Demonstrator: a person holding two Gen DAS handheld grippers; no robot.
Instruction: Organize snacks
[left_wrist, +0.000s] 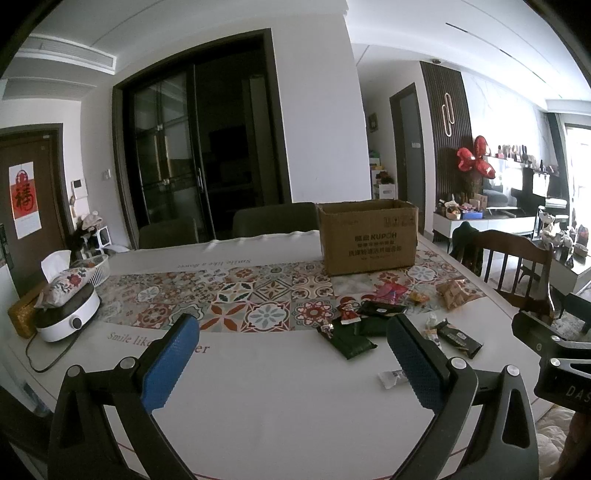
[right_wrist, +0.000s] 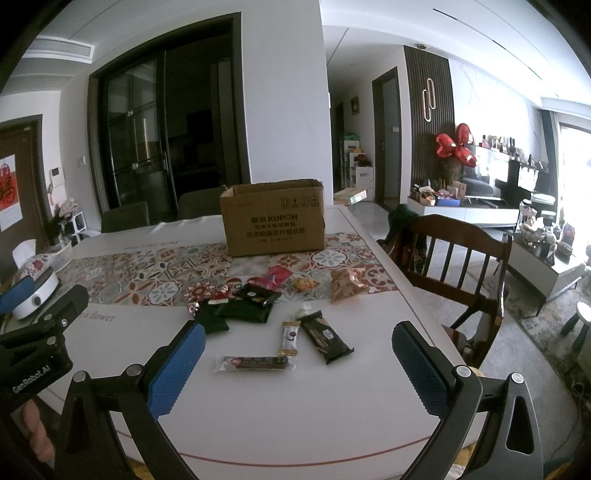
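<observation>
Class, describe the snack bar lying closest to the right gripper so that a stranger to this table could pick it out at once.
Start at the cardboard box on the patterned runner and come toward the near table edge, past the pile of dark green packets. The snack bar lies crosswise, alone, between the open right gripper fingers. Unlike its neighbours, its wrapper is clear with white ends.

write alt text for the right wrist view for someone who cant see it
The open right gripper hovers, holding nothing, over a white table strewn with wrapped snacks, the nearest a long chocolate bar lying flat between its blue fingers. Beyond the snacks an open cardboard box stands on a patterned runner, and a wooden chair sits at the table's right.
</observation>
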